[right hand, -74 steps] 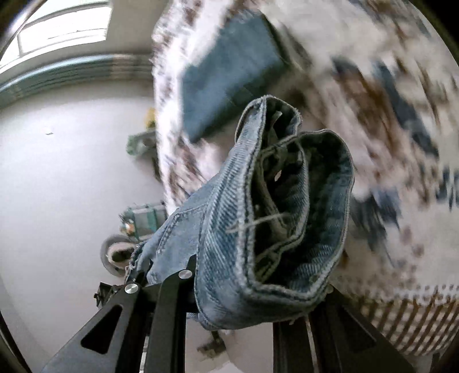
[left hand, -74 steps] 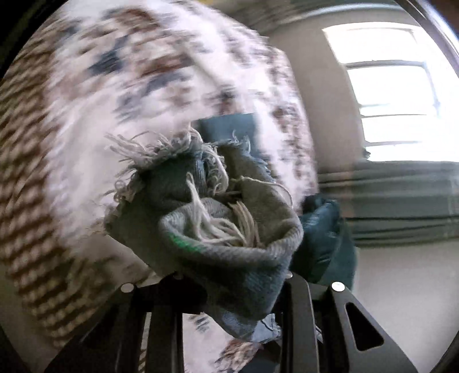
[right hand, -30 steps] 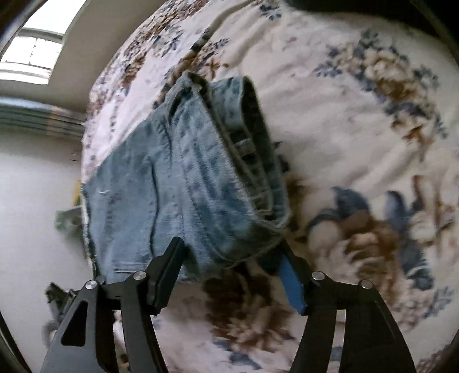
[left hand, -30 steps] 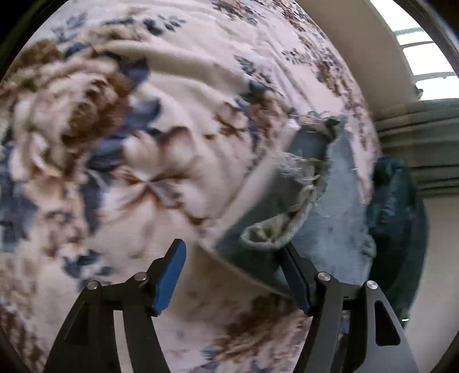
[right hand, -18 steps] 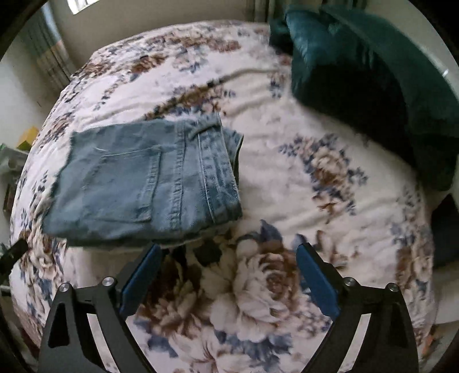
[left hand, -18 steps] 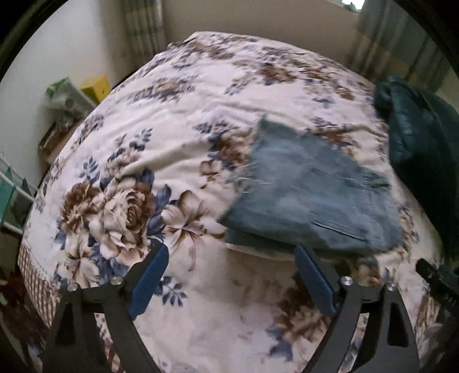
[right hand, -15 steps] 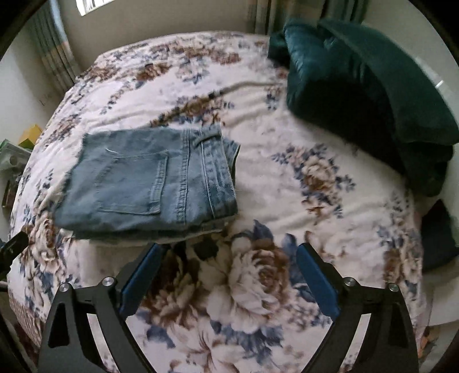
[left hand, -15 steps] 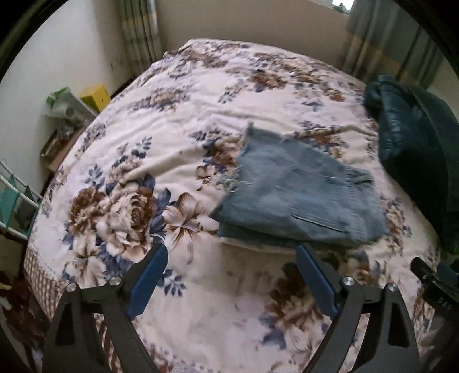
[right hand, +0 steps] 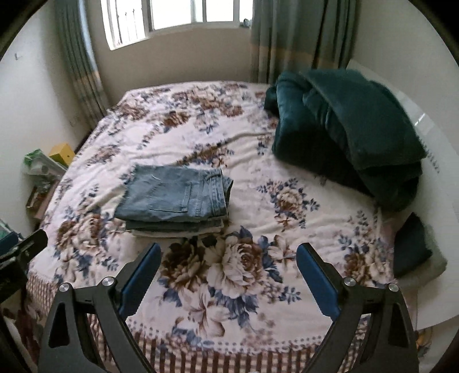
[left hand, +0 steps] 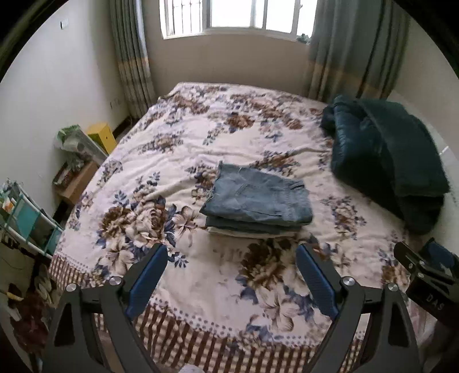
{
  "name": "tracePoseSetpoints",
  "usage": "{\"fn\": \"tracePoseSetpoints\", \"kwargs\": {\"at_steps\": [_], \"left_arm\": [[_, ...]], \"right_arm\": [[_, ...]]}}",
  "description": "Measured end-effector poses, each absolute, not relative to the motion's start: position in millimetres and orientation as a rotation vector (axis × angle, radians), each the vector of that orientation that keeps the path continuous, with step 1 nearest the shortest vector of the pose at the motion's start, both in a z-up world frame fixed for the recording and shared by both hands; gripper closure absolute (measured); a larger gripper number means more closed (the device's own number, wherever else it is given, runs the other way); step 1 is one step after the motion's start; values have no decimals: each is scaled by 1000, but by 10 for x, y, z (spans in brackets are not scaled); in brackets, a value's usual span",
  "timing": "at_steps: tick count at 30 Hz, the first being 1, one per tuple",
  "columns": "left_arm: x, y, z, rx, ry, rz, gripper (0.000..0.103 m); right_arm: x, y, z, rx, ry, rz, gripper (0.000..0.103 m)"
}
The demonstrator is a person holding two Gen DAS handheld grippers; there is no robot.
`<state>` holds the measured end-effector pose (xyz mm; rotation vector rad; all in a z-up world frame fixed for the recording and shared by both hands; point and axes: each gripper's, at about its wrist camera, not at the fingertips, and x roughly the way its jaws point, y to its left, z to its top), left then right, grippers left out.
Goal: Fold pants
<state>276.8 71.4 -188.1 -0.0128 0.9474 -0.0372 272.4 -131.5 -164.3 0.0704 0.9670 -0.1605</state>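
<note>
Folded jeans (left hand: 256,199) lie mid-bed (left hand: 218,289), well inside every edge; left gripper (left hand: 231,277) and right gripper (right hand: 228,274) (both jaws wide, holding nothing) hang apart

Bright window (left hand: 238,14), grey-green curtains (left hand: 352,48), floral bed (left hand: 200,137), white walls (left hand: 57,71)

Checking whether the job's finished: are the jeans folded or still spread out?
Folded. The jeans lie as a compact stack of layers on the bed, back pocket up. Both tongs, left and right, are open and clear of them.
</note>
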Motion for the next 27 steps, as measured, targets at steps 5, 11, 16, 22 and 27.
{"fn": "tracePoseSetpoints", "kwargs": {"at_steps": [5, 11, 16, 22, 27], "left_arm": [[2284, 723, -1370, 17, 883, -57, 12], [1899, 818, -908, 12, 823, -84, 12], [1671, 922, -619, 13, 785, -90, 12], [1527, 995, -459, 29, 760, -89, 10], [1564, 1043, -459, 31, 738, -89, 0]], "right_arm": [[2160, -1233, -960, 54, 899, -141, 6], [1511, -1032, -235, 42, 810, -121, 6], [1120, -933, 195, 64, 754, -121, 6], [785, -799, 521, 78, 733, -105, 6], [732, -690, 652, 69, 704, -115, 2]]}}
